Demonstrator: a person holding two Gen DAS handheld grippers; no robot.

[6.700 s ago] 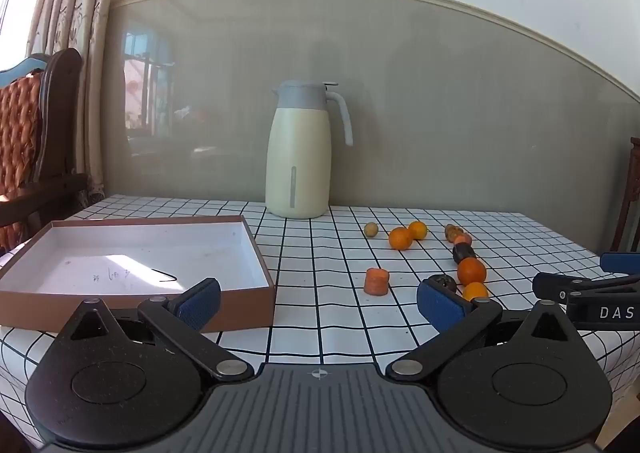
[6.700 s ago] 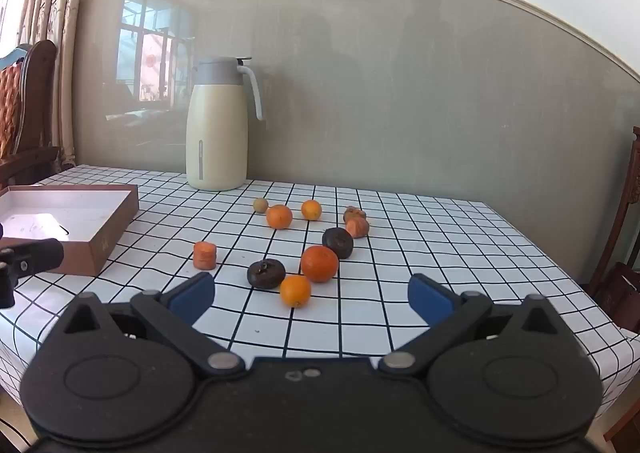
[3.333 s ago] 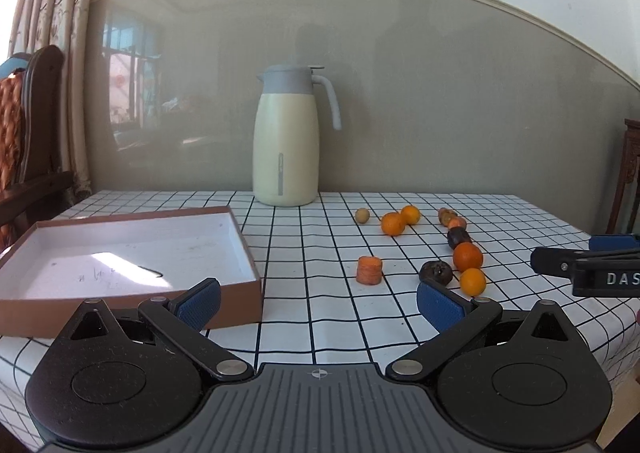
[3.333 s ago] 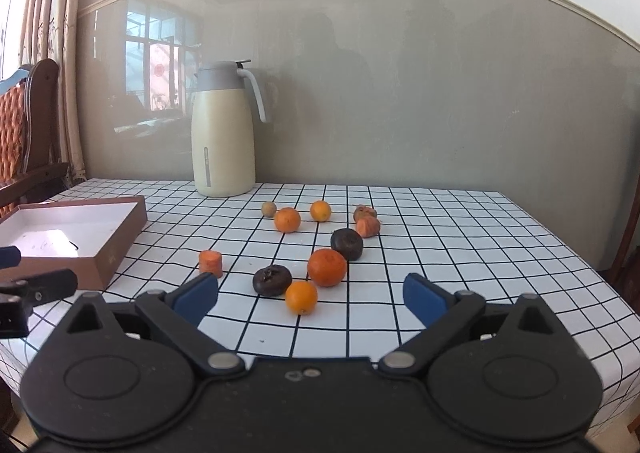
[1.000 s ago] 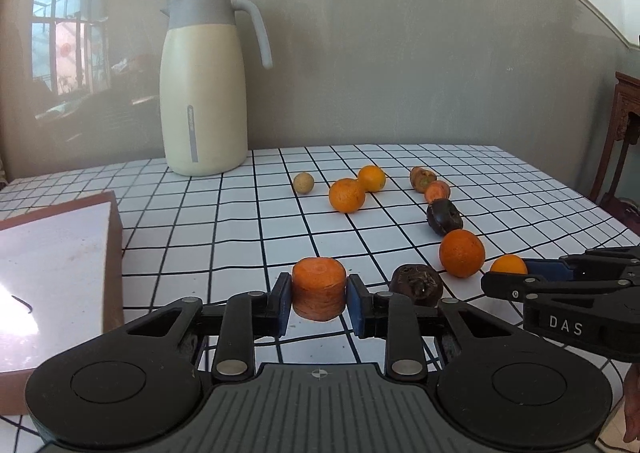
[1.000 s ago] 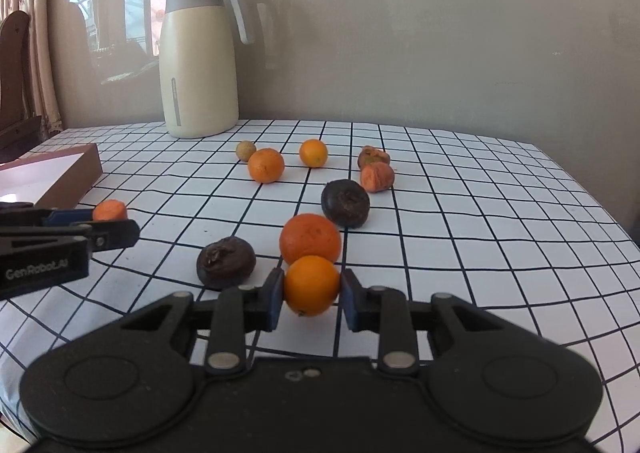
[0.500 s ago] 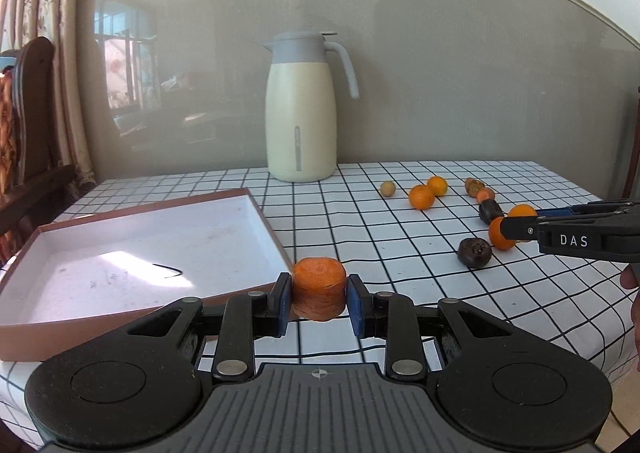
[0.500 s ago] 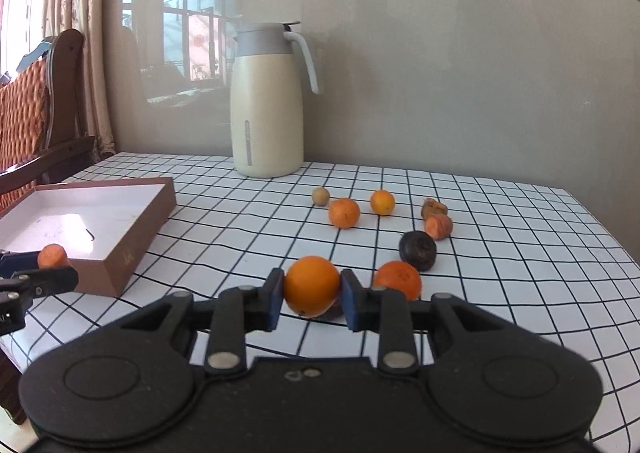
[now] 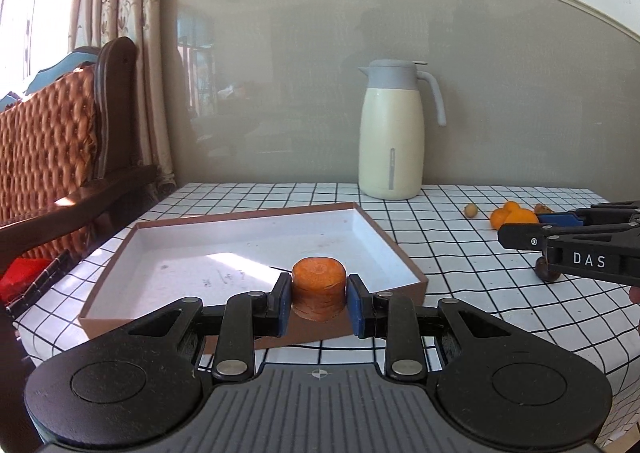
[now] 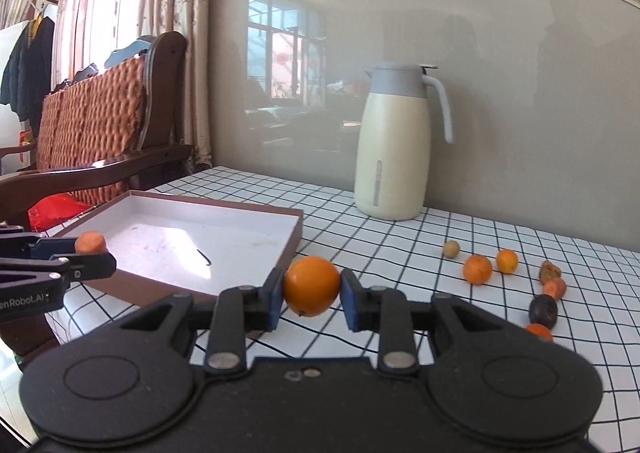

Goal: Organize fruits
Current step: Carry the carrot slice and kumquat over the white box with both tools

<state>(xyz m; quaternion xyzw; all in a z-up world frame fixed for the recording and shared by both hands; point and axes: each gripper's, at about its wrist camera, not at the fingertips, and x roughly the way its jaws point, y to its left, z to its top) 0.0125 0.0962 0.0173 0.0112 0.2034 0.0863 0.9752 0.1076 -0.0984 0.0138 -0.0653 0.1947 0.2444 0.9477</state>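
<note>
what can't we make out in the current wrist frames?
- Right wrist view: orange fruit at the lower right, mostly hidden behind the right tool's body.
- Left wrist view: dark fruit, largely covered by the right tool; the oranges behind it overlap.
- Both views: scribbles on the box floor, too small to read.
- Left wrist view: the box's near wall and the tablecloth below it, blocked by the left tool and carrot piece.

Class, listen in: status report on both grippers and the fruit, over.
Left gripper shut on carrot chunk, near box. Right gripper shut on orange, short of the box. Box has no fruit yet. Nothing in the way.
</note>
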